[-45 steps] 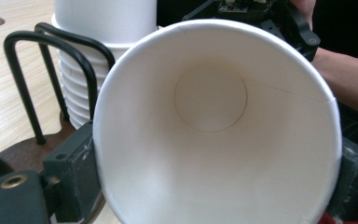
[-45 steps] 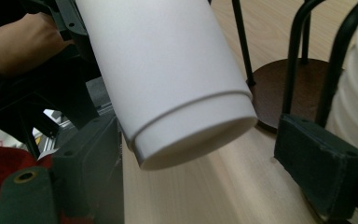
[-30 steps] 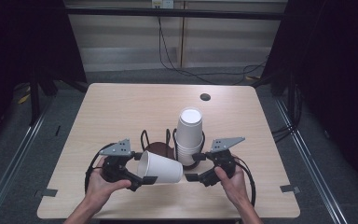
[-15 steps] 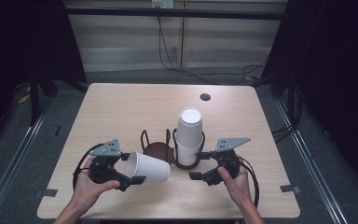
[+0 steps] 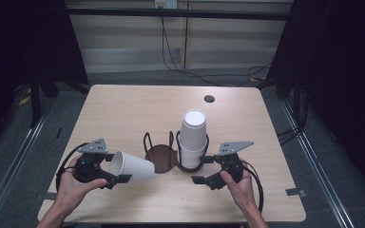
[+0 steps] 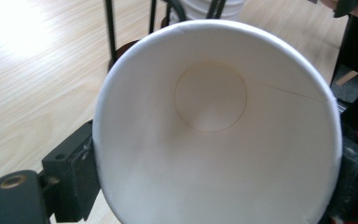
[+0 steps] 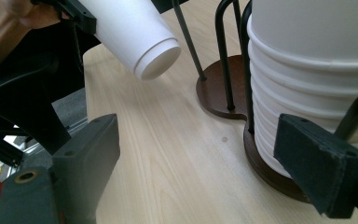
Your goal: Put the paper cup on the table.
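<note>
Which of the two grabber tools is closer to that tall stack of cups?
The right gripper. It sits open just beside the cup stack, at its base. The left gripper is farther off, past the empty half of the holder, gripping a single cup.

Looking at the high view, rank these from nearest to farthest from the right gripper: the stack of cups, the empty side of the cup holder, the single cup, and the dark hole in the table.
From the right gripper:
1. Stack of cups, just ahead and left, in the holder's right side.
2. Empty side of the cup holder, left of the stack.
3. Single cup, held on its side by the left gripper.
4. Dark hole, near the table's far edge.
</note>
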Available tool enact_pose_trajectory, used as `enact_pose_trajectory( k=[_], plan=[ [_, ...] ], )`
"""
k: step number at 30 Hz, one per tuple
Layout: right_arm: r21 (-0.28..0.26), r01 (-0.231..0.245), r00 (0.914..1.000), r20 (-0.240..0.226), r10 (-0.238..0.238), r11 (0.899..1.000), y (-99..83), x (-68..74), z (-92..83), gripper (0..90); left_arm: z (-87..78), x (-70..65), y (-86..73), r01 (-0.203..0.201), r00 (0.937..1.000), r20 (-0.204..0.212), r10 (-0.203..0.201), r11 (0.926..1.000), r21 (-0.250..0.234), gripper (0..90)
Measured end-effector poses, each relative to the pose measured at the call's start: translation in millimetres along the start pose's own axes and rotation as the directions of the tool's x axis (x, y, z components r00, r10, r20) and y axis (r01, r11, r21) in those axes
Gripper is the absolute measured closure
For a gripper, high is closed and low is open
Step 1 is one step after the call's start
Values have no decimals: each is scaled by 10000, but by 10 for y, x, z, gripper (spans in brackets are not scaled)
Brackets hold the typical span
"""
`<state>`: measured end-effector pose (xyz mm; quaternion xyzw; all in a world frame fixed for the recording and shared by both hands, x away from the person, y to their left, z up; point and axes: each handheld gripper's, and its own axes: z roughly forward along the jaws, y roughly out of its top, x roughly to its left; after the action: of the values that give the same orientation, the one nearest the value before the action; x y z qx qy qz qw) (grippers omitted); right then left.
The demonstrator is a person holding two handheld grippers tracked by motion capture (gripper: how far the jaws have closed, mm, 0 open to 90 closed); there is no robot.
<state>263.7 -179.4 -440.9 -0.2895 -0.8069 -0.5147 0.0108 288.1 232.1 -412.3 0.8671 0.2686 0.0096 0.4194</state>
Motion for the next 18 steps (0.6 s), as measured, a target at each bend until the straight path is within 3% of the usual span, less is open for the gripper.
enact_pose_trajectory(
  k=[7, 12, 18],
  plan=[
    [5, 7, 10000, 65, -8, 10000, 1, -1, -3, 146, -154, 100, 8, 188, 9993, -310, -185, 9998, 96, 112],
    [61, 37, 9999, 103, -37, 10000, 4, -1, -6, 146, -250, 173, -4, 360, 9952, -910, -353, 9993, 52, 112],
    [-10, 36, 9998, 180, -36, 10000, 21, -5, -31, 146, -320, 264, 7, 380, 9906, -1332, -310, 9980, 500, 113]
  ],
)
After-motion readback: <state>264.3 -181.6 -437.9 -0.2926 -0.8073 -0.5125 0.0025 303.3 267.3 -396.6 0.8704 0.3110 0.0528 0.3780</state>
